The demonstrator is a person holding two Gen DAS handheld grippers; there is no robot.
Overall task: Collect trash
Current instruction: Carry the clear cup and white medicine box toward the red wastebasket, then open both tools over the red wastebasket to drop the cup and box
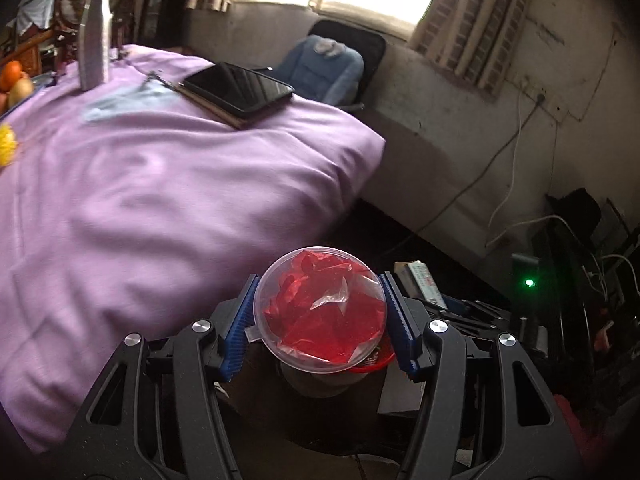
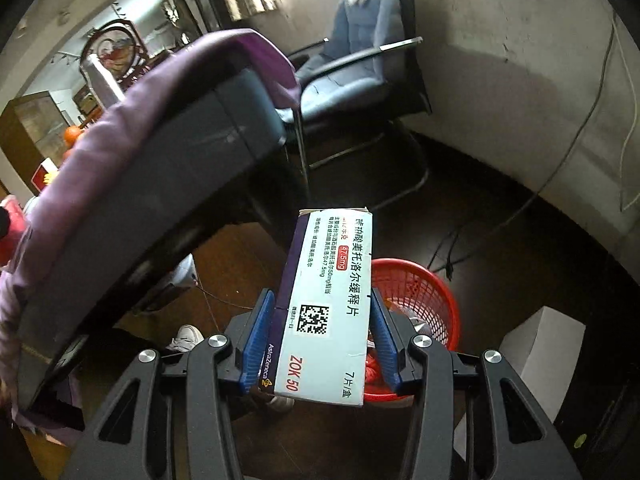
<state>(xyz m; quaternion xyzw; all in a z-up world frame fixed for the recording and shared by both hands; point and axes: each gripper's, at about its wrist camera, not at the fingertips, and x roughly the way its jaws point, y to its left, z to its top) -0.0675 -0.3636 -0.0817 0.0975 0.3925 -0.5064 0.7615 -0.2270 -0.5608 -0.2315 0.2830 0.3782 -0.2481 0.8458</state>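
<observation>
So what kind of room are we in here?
Probably a lived-in home room: a table under a purple cloth with a phone and bottle, a cushioned chair, curtained window, red bin.

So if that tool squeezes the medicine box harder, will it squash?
Probably a bit. The medicine box looks like thin cardboard, so it likely dents under a hard squeeze. Its flat sides sit between the right tool's ridged blue pads, so slipping seems unlikely. It is probably light, since it sticks out far without drooping.

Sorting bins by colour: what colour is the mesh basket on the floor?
Red. The mesh basket shows best in the right wrist view, behind the held medicine box.
</observation>
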